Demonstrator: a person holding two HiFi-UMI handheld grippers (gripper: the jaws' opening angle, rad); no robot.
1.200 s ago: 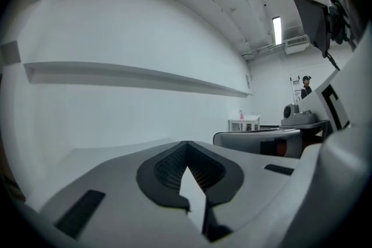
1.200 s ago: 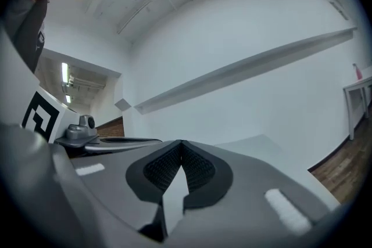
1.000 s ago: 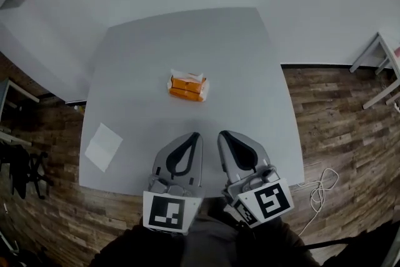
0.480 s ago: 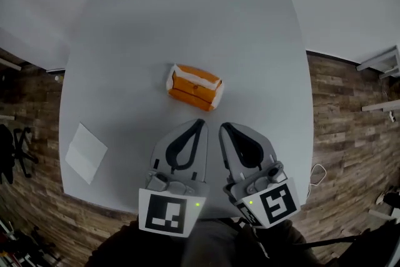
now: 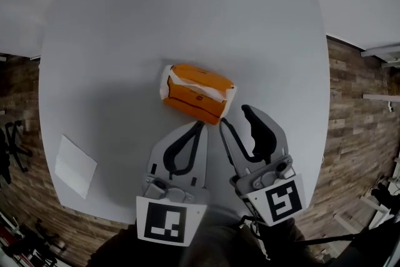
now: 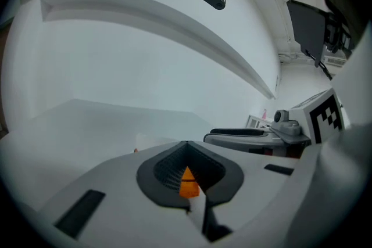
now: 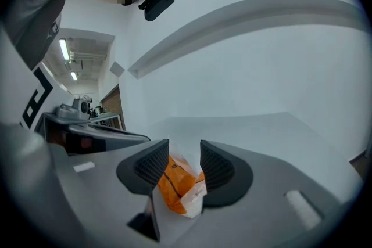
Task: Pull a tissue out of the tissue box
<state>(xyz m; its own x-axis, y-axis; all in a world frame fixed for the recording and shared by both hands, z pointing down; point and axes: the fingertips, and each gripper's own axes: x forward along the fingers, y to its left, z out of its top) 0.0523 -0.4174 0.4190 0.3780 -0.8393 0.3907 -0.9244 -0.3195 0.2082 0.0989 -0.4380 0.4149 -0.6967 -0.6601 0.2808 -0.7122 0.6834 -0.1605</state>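
On the grey table (image 5: pixel 125 22), near its middle, lies the tissue box (image 5: pixel 200 92), an orange soft-sided pack with a white strip of tissue showing along its top, and both our grippers sit just on the near side of it. We judge the step in hand to be the approach to the tissue itself. To do it well, we should bring the right gripper (image 5: pixel 234 117) over the white strip rather than the orange wrap, then close on the paper alone. The pull should go up and away in one smooth draw. The pack looks light and may lift or slide, so the left gripper (image 5: pixel 199 127) could press down on its near edge. The right gripper's jaws are opening and stand well apart; in its own view the tissue box (image 7: pixel 180 186) shows in the gap, but neither pad presses on it. The left gripper's jaws (image 6: pixel 187 148) are together and hold nothing, with only a sliver of orange seen past them. A white sheet (image 5: pixel 75 167) lies well apart, by the table's left edge.
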